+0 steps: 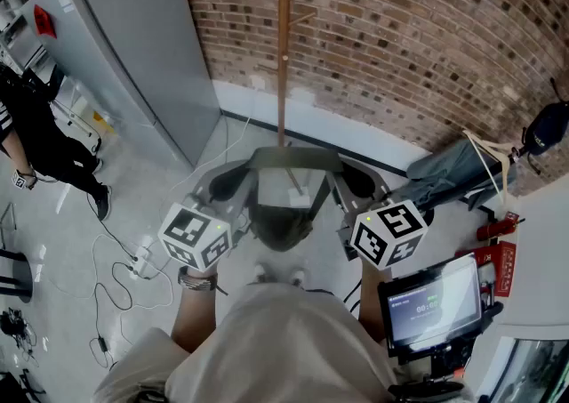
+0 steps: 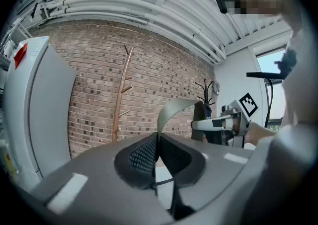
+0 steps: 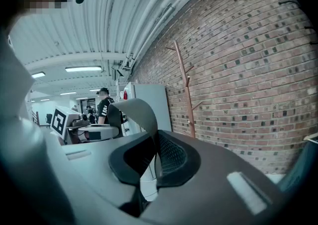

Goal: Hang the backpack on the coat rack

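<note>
We hold the dark grey fabric backpack (image 1: 283, 225) in the air, facing the slim brown wooden coat rack (image 1: 284, 45) that stands against the red brick wall (image 1: 427, 36). The left gripper (image 1: 229, 181) and the right gripper (image 1: 359, 181) each have their fingers (image 2: 141, 155) clamped on one end of the backpack's flat grey top strap (image 1: 293, 159). They are set apart so the strap stretches into a wide loop (easier, we judge, to drop over a peg). The bag hangs below it; the pegs look higher, so a lift seems next.
</note>
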The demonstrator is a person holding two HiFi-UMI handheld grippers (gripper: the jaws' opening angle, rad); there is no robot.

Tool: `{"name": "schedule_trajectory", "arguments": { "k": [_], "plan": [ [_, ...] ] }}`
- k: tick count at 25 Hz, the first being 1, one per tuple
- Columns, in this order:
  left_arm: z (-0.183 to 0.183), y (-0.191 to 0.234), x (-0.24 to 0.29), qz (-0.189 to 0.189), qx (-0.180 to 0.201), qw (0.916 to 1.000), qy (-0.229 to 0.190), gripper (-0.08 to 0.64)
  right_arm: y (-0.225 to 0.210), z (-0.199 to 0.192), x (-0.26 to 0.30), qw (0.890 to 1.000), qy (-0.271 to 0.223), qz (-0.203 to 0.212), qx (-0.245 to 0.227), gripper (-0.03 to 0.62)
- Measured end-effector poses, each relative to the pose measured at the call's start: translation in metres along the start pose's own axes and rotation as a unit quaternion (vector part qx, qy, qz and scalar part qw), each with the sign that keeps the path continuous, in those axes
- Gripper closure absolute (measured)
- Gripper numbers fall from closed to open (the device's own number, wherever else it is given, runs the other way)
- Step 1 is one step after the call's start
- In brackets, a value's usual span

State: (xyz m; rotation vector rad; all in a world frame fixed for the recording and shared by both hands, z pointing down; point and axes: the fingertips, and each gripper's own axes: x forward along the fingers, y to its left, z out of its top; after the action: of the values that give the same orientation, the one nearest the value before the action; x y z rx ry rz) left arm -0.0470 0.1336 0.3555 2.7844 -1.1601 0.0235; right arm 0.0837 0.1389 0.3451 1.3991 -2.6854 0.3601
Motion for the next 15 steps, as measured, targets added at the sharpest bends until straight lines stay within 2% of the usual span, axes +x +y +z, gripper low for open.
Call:
{"name": "schedule_trajectory", "arguments": {
  "k": [10, 15],
  "plan": [
    [0.004, 0.029, 0.0, -0.001, -0.01, 1.0, -0.001, 0.552, 0.008, 0.004, 0.024, 1.0, 0.007, 0.001, 0.0, 0.584],
    [0.002, 0.041, 0.008, -0.016, -0.006, 0.9998, 0.008, 0.552, 0.004, 0.004, 0.04, 1.0, 0.019, -0.012, -0.001, 0.584]
  ]
}}
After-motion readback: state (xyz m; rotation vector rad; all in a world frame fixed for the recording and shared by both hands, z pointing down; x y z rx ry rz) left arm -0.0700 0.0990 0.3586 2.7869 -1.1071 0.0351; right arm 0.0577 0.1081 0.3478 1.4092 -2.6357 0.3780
